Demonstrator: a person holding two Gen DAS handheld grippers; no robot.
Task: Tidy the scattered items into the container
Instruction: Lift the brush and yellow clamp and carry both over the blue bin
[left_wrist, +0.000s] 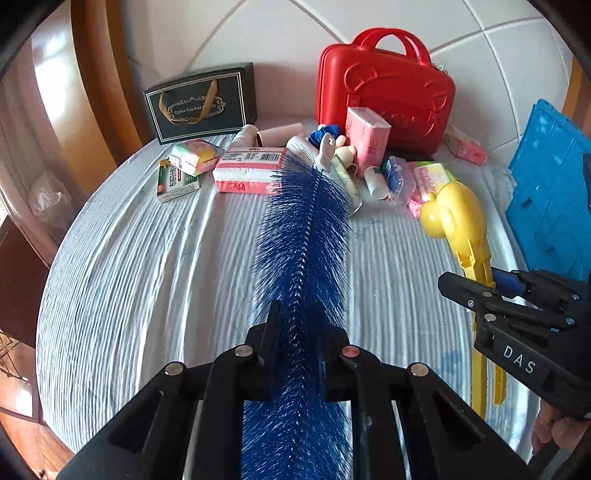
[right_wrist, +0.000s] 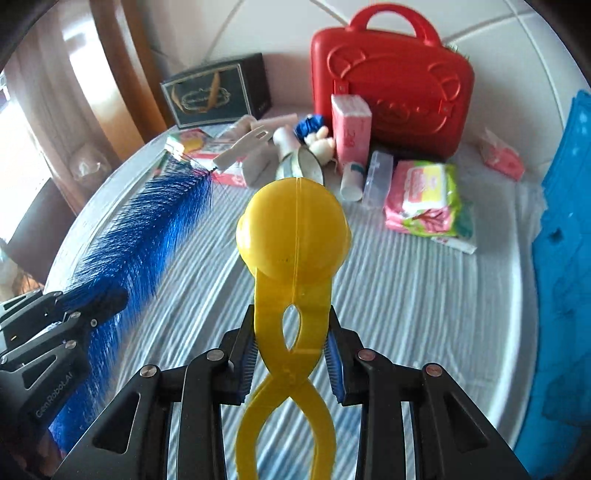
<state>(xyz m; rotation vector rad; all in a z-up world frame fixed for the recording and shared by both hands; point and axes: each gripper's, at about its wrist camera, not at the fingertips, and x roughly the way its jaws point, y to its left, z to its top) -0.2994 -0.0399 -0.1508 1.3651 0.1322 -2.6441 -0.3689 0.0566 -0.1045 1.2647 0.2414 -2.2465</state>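
Left tongs (left_wrist: 298, 332) grip blue brush (left_wrist: 303, 236) lengthwise, handle pointing away; right tongs (right_wrist: 293, 354) clamp yellow snowball maker (right_wrist: 293, 236) likewise

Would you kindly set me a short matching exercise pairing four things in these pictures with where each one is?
Things:
1. blue brush
2. yellow tongs
3. red case
4. blue crate

Places:
A. standing at the back by the wall
B. between the left gripper's fingers
C. at the right edge
D. between the right gripper's fingers

Pairs: 1-B, 2-D, 3-A, 4-C
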